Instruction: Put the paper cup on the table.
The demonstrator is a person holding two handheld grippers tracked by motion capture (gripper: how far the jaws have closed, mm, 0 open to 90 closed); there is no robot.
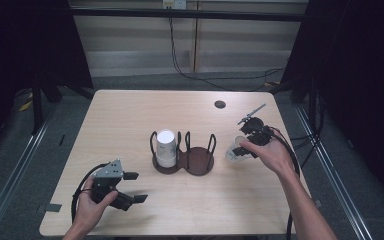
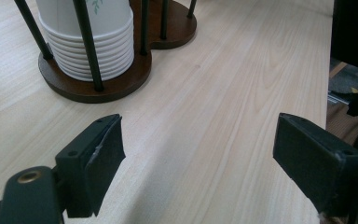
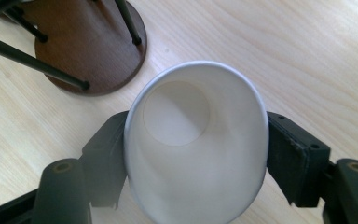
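Right gripper view: white paper cup (image 3: 196,144) sits squeezed between both jaws of the right gripper (image 3: 193,163), mouth toward camera, just right of the wooden cup holder (image 1: 184,161) over the table (image 1: 130,115). Left gripper (image 2: 200,154) gapes with nothing between its jaws, near the stacked cups (image 2: 93,42).

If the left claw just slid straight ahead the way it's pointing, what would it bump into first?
Probably the wooden cup holder with its stack of paper cups, a little left of the left claw; bare table lies between.
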